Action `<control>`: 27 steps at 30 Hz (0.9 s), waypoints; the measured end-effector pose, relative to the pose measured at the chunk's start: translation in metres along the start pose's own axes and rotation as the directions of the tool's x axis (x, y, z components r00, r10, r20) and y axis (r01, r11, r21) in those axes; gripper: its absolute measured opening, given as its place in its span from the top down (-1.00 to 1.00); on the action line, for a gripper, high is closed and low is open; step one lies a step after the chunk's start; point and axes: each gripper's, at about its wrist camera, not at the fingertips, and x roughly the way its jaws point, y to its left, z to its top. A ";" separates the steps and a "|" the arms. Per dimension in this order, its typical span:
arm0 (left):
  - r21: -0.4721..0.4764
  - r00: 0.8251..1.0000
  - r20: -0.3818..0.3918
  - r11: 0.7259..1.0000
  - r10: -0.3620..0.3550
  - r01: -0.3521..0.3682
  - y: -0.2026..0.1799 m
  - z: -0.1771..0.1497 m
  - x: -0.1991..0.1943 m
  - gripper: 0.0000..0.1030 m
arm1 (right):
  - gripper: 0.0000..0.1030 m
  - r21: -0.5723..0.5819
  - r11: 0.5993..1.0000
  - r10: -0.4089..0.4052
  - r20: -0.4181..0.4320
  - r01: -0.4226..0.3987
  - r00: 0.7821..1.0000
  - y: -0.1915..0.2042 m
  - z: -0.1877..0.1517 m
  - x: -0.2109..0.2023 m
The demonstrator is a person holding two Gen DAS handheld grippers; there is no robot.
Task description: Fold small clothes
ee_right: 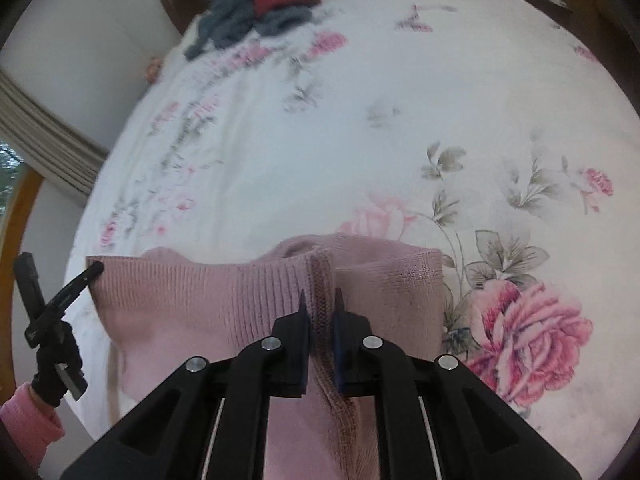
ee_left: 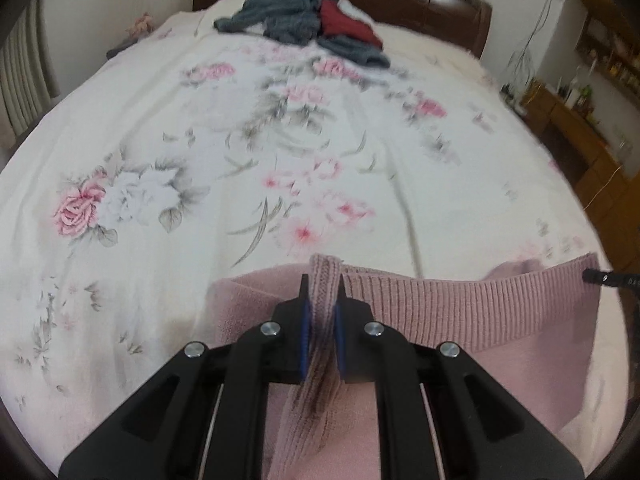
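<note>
Plainly the bed lies wide under a pink knit lifted at its near edge; the left tool and right tool each pinch a bunched ribbed hem. Uneven pulling could stretch it, or thick folds could slip free

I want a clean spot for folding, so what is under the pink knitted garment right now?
Around the pink knitted garment only the floral bedsheet shows. Whatever lies directly beneath it is covered. Both grippers, left and right, pinch its ribbed edge.
</note>
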 end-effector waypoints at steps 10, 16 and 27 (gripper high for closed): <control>-0.063 0.995 -0.060 0.995 0.078 -0.081 0.023 -0.004 0.023 0.32 | 0.45 0.072 0.994 -0.083 -0.062 0.088 0.995 -0.020 -0.005 0.030; -0.093 0.996 -0.027 0.992 0.081 -0.083 0.027 -0.011 -0.013 0.07 | 0.28 0.048 0.998 -0.024 -0.064 0.027 0.998 -0.013 -0.038 -0.005; 0.011 0.990 -0.135 0.999 -0.046 0.048 -0.035 -0.070 -0.030 -0.07 | 0.17 0.042 0.999 0.029 -0.204 -0.021 0.978 -0.011 -0.128 -0.019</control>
